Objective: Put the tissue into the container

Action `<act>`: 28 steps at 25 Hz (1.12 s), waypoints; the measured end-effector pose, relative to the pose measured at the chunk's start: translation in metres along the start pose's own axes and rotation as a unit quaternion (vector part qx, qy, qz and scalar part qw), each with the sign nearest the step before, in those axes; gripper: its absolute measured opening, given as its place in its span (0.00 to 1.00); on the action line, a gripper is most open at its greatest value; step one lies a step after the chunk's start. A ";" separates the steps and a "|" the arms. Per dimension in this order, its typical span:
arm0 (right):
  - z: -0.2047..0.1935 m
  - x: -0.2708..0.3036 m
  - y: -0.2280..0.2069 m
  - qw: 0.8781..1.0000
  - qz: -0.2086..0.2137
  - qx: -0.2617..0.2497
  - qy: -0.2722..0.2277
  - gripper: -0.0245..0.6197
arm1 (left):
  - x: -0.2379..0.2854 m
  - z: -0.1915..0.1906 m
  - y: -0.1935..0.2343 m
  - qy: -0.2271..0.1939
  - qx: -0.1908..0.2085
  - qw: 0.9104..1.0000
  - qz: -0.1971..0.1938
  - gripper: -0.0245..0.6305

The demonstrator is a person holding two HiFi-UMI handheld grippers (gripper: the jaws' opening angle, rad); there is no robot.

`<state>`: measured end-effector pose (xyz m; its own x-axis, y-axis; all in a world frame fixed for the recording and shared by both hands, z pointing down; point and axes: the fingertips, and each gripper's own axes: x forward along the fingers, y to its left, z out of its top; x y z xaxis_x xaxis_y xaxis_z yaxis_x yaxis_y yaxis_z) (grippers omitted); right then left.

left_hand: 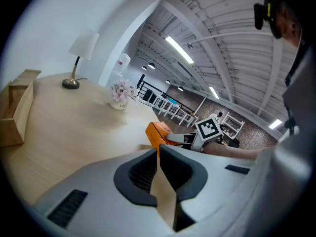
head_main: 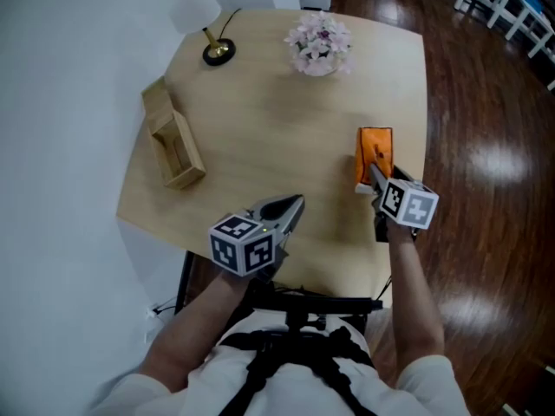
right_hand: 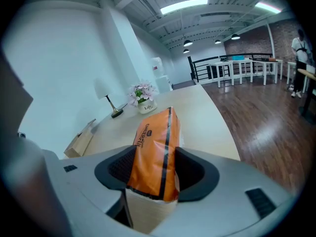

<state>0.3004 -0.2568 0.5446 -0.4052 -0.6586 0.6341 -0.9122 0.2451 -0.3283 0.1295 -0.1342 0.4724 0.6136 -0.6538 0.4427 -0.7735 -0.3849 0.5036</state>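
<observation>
An orange tissue pack (head_main: 375,150) is near the table's right edge, and my right gripper (head_main: 375,177) is shut on its near end. In the right gripper view the pack (right_hand: 155,152) fills the gap between both dark pads and sticks out forward over the table. The open wooden container (head_main: 176,148) lies at the table's left side, far from the pack. My left gripper (head_main: 293,206) hovers over the front edge of the table, shut with nothing in it. The left gripper view shows its tips (left_hand: 159,154) together, with the pack (left_hand: 157,132) beyond them.
A lamp (head_main: 217,50) stands at the back left of the light wooden table (head_main: 269,120), and a pot of flowers (head_main: 319,43) at the back middle. Dark wooden floor (head_main: 486,146) lies to the right of the table, a white wall to the left.
</observation>
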 end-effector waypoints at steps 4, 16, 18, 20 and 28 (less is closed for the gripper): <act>-0.007 -0.003 0.023 1.000 -0.009 0.012 -0.004 0.41 | -0.025 -0.002 0.021 -0.003 -0.006 1.000 -0.006 0.04; -0.009 -0.002 0.114 0.999 -0.024 0.024 -0.024 0.40 | -0.093 0.008 0.084 -0.007 -0.011 0.999 -0.031 0.04; -0.009 0.002 0.128 0.999 -0.023 0.026 -0.026 0.39 | -0.103 0.011 0.093 -0.011 -0.012 0.999 -0.033 0.04; -0.008 0.006 0.142 0.999 -0.020 0.028 -0.028 0.39 | -0.113 0.013 0.102 -0.014 -0.012 0.999 -0.032 0.04; -0.008 0.038 0.204 0.999 0.003 0.023 -0.031 0.38 | -0.150 0.019 0.151 -0.022 -0.019 0.999 -0.019 0.04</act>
<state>0.0986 -0.2261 0.5071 -0.4043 -0.7003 0.5883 -0.9057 0.2169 -0.3642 -0.0822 -0.1069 0.4681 0.6335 -0.6681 0.3903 -0.7433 -0.3855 0.5466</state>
